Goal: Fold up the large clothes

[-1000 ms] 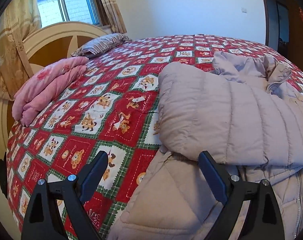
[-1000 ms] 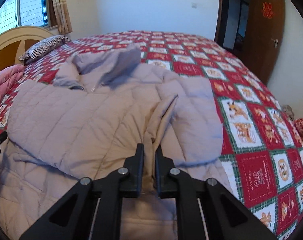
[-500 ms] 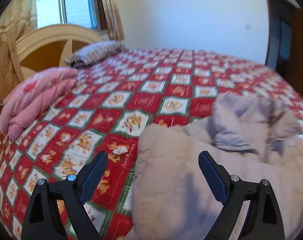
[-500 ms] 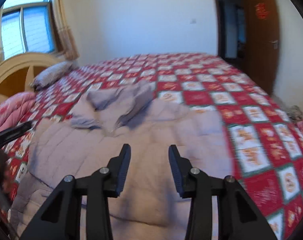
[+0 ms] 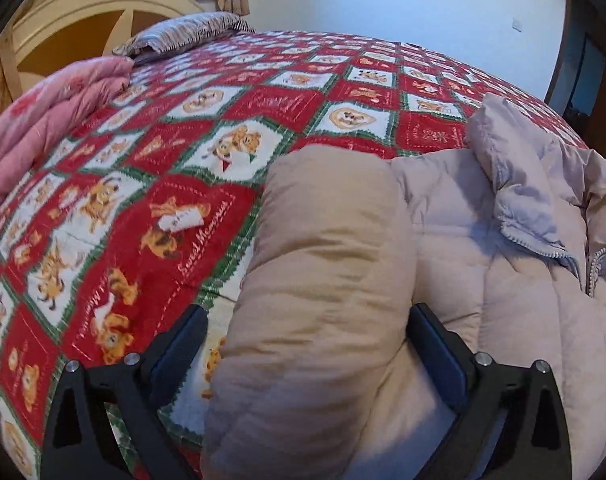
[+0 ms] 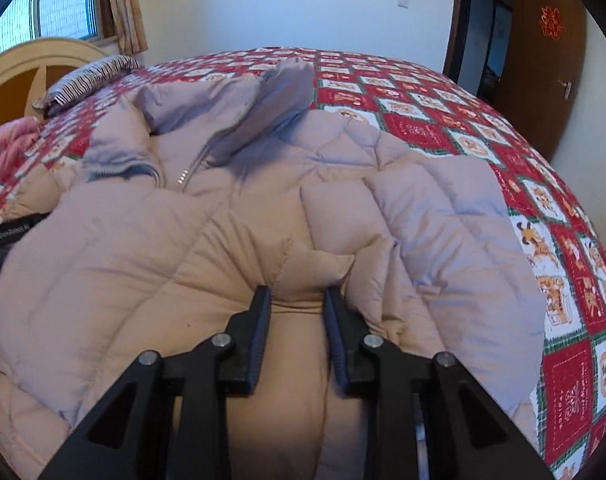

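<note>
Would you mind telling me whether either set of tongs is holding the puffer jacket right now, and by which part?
The right tongs, which have just been closing, pinch a raised fold of the jacket front. The left tongs gape around a bulky folded edge, not gripping.

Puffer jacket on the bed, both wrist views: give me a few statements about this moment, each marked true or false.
1. The beige puffer jacket lies on a red patchwork bedspread. True.
2. The left gripper has its fingers spread wide, a padded roll of the jacket between them. True.
3. The right gripper is spread as wide as the left one. False: its fingers are close together, with a bunched fold of jacket between them.
4. The jacket's collar zipper is closed to the top. False: the collar lies open.
5. A pink quilt sits folded near the headboard. True.
6. The striped pillow rests on the jacket. False: it lies apart, beside the headboard.
</note>
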A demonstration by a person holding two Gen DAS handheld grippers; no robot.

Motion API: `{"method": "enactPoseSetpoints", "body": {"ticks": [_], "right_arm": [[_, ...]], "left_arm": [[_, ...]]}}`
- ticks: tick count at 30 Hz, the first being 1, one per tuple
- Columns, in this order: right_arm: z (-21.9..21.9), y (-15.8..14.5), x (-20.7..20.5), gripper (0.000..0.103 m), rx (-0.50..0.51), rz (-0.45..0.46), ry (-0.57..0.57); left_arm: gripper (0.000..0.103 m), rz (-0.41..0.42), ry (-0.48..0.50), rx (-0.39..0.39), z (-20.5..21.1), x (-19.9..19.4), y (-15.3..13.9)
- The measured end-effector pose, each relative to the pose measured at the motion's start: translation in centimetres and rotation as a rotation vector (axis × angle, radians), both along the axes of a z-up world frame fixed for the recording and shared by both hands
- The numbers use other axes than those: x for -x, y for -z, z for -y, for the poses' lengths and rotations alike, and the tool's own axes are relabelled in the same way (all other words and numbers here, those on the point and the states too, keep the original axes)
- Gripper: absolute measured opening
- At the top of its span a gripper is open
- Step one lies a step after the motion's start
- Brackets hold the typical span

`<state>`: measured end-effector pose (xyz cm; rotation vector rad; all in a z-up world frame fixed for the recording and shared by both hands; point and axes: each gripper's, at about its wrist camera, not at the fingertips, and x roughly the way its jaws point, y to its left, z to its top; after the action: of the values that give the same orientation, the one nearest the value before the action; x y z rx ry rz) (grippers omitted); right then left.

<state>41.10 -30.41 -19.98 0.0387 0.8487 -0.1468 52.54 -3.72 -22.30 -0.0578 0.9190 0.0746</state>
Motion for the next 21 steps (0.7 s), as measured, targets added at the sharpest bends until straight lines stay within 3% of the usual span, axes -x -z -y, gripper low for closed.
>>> {"method": "enactPoseSetpoints", "body": {"ticks": [16, 21], "right_arm": [[-0.6, 0.6, 0.0, 0.027, 0.062, 0.003, 0.015], [-0.7, 0.3, 0.0, 0.027, 0.066, 0.004, 0.012]], "left_arm": [[0.102, 0.006, 0.001, 0.009, 0.0, -0.1, 0.2], [0.102, 0.005, -0.019, -0.027, -0.1, 0.6, -1.7]]}}
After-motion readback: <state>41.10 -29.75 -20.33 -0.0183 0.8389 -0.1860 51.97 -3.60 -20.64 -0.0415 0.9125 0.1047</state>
